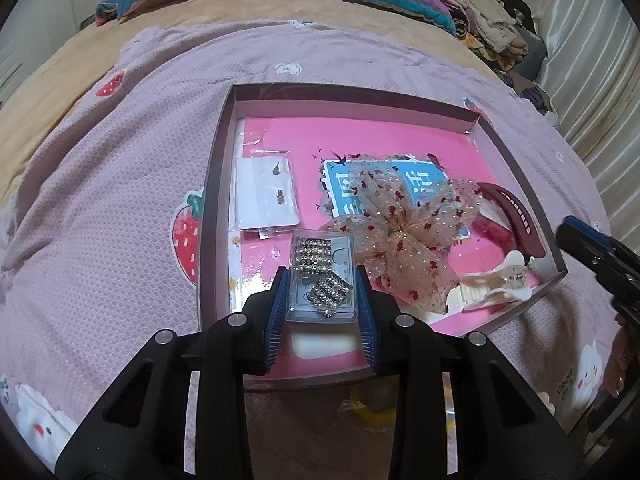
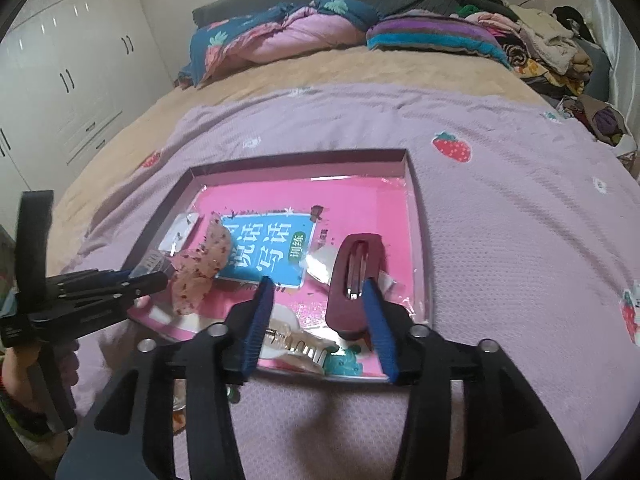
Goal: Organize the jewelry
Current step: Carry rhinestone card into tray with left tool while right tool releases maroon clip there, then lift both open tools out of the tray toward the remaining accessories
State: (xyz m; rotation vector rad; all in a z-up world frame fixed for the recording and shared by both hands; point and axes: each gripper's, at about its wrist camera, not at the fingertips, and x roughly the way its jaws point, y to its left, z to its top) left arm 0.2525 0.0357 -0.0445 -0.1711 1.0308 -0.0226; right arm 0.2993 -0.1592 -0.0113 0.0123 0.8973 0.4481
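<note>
The left gripper point(image 1: 322, 280) clamps the clear rhinestone case point(image 1: 323, 280); the right gripper point(image 2: 318, 298) is half-open and empty, the maroon hair clip point(image 2: 352, 280) lying lengthwise beside its right finger.

Strawberry-print blanket point(image 2: 500, 208), white wardrobe point(image 2: 68, 80), piled clothes point(image 2: 552, 48), perhaps pillows point(image 2: 280, 40)
</note>
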